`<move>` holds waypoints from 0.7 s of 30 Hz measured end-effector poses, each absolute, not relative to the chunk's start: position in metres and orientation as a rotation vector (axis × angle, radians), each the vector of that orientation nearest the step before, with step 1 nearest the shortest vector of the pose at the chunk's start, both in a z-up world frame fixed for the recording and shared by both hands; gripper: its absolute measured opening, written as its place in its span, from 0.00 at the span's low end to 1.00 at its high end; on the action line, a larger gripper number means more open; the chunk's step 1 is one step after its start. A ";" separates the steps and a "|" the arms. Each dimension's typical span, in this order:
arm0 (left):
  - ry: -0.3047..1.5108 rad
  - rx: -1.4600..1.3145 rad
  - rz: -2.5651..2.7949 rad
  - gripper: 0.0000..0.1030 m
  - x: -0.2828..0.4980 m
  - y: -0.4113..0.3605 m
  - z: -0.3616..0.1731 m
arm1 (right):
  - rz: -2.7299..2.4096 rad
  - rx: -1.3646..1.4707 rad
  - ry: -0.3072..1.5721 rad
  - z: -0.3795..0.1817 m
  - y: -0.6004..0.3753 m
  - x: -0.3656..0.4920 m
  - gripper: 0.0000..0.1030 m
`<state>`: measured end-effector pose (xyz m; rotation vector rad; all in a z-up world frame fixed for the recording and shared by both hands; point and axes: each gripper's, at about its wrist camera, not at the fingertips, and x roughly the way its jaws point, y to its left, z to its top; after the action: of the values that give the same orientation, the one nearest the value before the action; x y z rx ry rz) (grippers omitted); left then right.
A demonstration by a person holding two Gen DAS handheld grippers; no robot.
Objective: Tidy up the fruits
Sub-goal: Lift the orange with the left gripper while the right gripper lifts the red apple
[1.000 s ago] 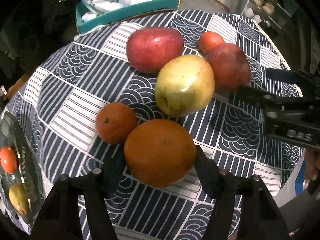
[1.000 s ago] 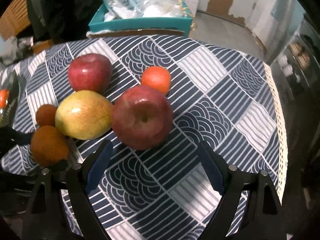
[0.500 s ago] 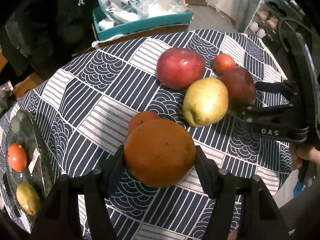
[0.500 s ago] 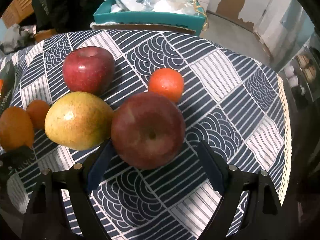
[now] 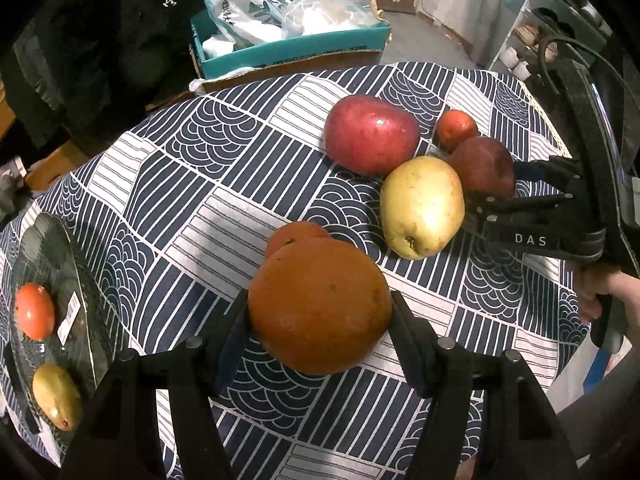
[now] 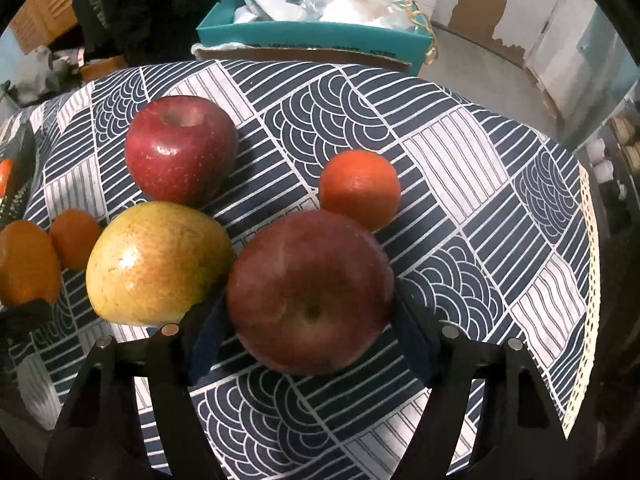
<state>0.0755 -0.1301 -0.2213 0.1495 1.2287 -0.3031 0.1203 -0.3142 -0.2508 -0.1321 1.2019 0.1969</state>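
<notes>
Big round orange (image 5: 320,306) sits clamped in the left gripper (image 5: 320,332); right gripper (image 6: 310,316) jaws are closing around the dark red apple (image 6: 310,290).

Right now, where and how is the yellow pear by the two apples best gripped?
Grip the yellow pear across its widest belly, coming from above. It lies on its side, crowded by the red apple behind and the darker apple, between the right gripper's closing jaws.

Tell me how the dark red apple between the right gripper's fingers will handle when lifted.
The dark red apple looks firm and fairly heavy, probably holding shape as the right gripper closes. Its glossy, round skin could slip or roll. It touches the yellow pear, which might get nudged.
</notes>
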 end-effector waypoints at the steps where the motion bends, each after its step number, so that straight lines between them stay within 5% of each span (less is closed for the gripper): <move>1: 1.228 0.148 -0.303 0.65 0.075 -0.130 -0.221 | 0.190 -0.127 1.201 -0.250 -0.314 0.120 0.73; 21: 1.136 0.128 -0.312 0.65 0.060 -0.121 -0.181 | 0.101 -0.064 1.079 -0.195 -0.314 0.078 0.73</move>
<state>0.0597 -0.1209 -0.1809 0.1279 1.1359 -0.3119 0.0783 -0.3139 -0.1952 -0.0639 1.0793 0.1009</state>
